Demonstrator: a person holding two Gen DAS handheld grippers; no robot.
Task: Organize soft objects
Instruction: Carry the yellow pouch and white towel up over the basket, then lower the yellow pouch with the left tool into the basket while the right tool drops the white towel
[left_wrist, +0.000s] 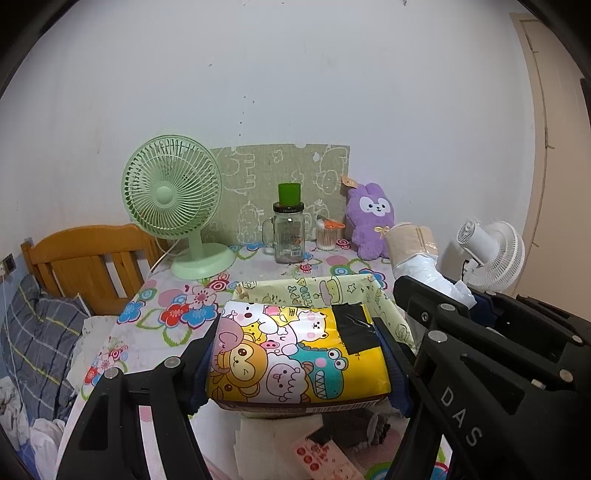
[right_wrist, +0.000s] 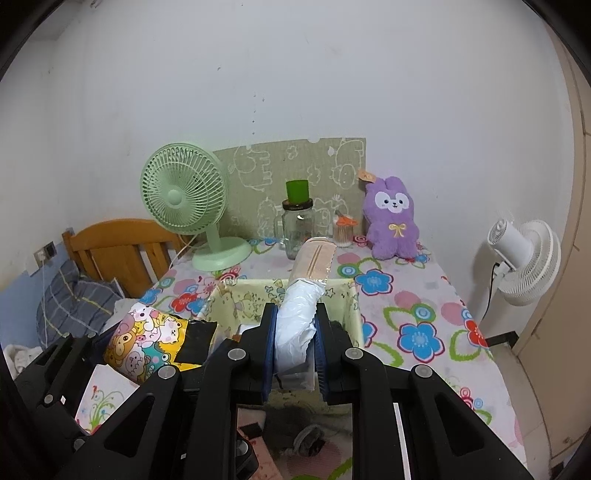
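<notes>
Your left gripper (left_wrist: 301, 363) is clenched across the cartoon-print packet (left_wrist: 295, 354), its blue pads (left_wrist: 397, 373) bearing on the two short ends. The wrapper bows up a little between them, so it probably gives like a light, soft pack; the glossy film looks slippery, and a hold across the ends, as you have it, seems better than a pinch on a corner. The packet hangs just above the near rim of the fabric box (left_wrist: 384, 306), partly over its opening.

Your right gripper (right_wrist: 294, 338) is closed on the white crinkled plastic end of the tissue roll pack (right_wrist: 306, 291). The film has crumpled between the pads, so it is likely thin and easily torn. The beige printed end juts forward and up, unsupported, so the load may sag or slide out; a grip nearer the middle would probably carry it better.

Both tools point toward the wall, side by side over the floral tablecloth (right_wrist: 417, 295), the left one lower and nearer you, the right one tilted up over the box.
</notes>
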